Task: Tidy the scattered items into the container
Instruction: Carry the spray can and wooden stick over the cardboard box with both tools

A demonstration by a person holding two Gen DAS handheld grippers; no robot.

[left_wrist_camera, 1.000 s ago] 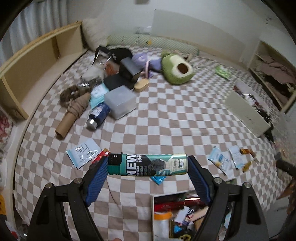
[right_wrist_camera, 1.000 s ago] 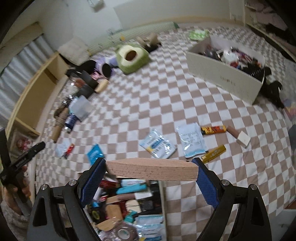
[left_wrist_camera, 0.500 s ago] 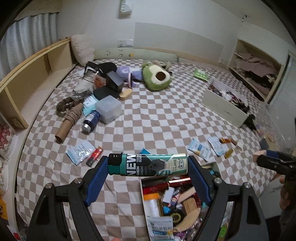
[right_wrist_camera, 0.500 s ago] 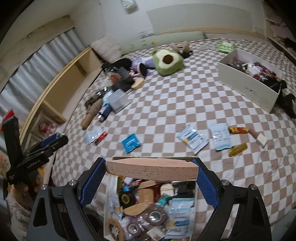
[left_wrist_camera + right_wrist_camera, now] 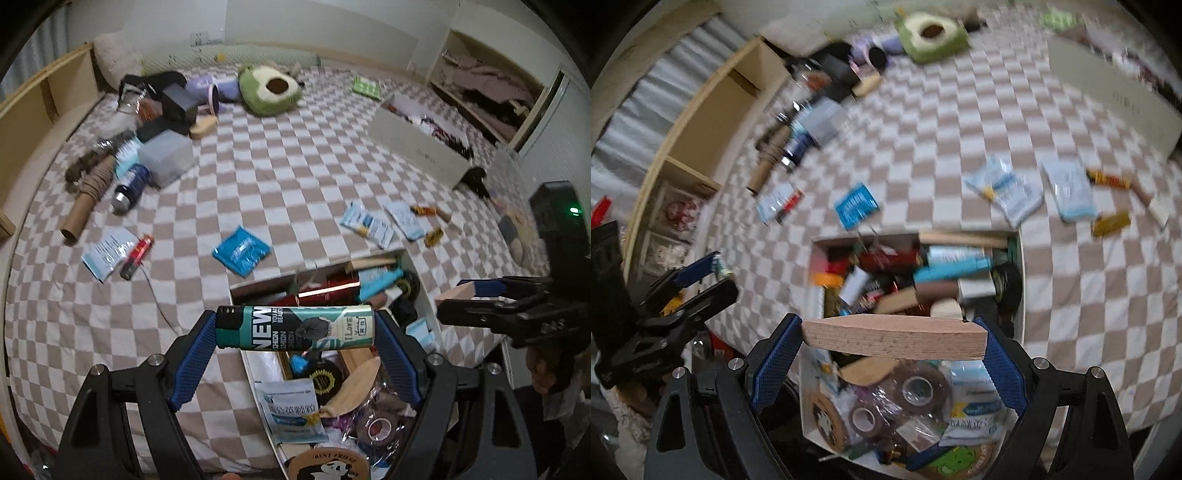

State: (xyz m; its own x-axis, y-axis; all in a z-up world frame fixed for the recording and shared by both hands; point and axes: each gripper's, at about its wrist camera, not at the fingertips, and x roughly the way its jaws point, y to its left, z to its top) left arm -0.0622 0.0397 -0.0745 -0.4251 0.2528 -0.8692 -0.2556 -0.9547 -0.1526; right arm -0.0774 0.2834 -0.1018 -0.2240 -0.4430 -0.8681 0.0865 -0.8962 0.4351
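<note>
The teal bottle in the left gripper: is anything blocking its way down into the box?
Nothing visible does. The teal bottle hangs over the open box, which has no lid but is already piled with things.

Can (image 5: pixel 295 328) and block (image 5: pixel 894 341) above container (image 5: pixel 1020 258)

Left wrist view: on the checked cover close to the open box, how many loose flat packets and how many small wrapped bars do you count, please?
Flat packets: 4
Small wrapped bars: 3
Total: 7
</note>
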